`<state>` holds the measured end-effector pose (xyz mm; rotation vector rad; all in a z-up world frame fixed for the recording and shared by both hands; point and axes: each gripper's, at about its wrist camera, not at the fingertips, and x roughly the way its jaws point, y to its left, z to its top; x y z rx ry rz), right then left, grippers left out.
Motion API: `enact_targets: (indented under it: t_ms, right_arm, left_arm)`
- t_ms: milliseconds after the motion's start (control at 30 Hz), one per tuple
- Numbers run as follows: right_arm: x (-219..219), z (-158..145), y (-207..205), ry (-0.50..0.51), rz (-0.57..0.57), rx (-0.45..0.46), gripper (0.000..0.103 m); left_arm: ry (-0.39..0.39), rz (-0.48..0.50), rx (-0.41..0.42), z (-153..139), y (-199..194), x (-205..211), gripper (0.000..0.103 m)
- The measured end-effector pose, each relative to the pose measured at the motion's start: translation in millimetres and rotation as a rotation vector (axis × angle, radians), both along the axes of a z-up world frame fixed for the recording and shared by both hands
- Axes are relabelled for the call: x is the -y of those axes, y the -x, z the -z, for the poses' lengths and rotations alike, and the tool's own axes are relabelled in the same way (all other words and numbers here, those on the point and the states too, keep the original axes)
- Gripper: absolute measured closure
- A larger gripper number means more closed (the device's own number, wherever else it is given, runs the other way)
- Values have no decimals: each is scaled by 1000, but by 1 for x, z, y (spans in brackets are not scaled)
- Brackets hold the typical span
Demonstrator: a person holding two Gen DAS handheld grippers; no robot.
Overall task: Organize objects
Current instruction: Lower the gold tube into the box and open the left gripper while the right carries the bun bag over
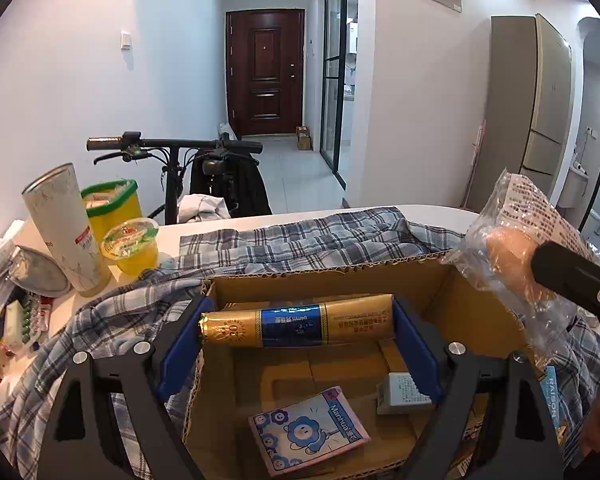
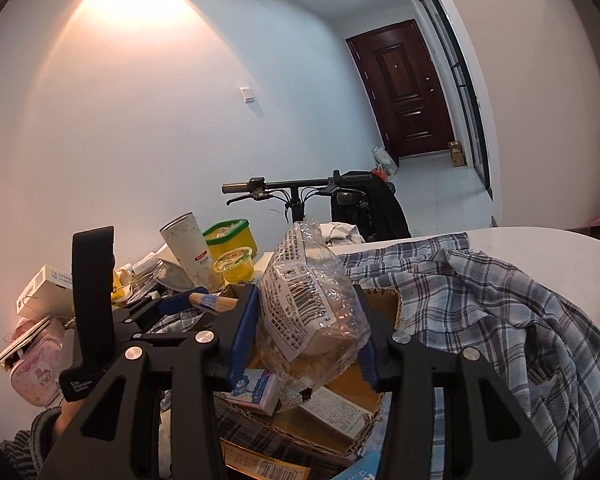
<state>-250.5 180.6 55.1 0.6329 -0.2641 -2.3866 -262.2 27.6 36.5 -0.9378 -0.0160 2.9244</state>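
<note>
Left wrist view. The left claw stands wide and grips a gold roll with a blue band by its two ends, one blue pad against the crimped left end and the other against the right end. The roll's long axis runs level from left to right, across the line of the claw, and its printing reads upside down. It hangs above the open cardboard box, clear of the box floor. On that floor lie a small packet printed with a blue cartoon figure, tilted, and a grey-white carton just beside the right pad. The box sits on a blue plaid cloth spread over the white desk. At far left on the desk stand a tall white tumbler, leaning, a yellow tub with a green rim and a sealed yellow cup.

Right wrist view. The right claw is closed to a narrow gap on a clear plastic bag of bread, its pads pressing the bag's two sides. The bag's long axis stands roughly upright, leaning slightly left, with the white barcode label facing the camera. The bag is held above the box, over the cartoon packet. The left claw, with the roll's end, shows at left beyond it. Behind the desk stands a bicycle handlebar.
</note>
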Motion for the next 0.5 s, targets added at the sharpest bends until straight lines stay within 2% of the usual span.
enact_targets:
  t_ms: [133, 367, 433, 500]
  right_arm:
    - [0, 3, 3, 19, -12, 34, 59]
    - [-4, 1, 3, 24, -3, 32, 59]
    - [-5, 2, 3, 23, 1, 33, 59]
    - [-5, 2, 3, 21, 2, 33, 59]
  left_arm:
    - [-3, -8, 1, 0, 4, 3, 14]
    - [-39, -9, 19, 6, 14, 6, 12]
    - [-32, -9, 36, 9, 16, 4, 4]
    - [-41, 1, 28, 10, 15, 5, 3]
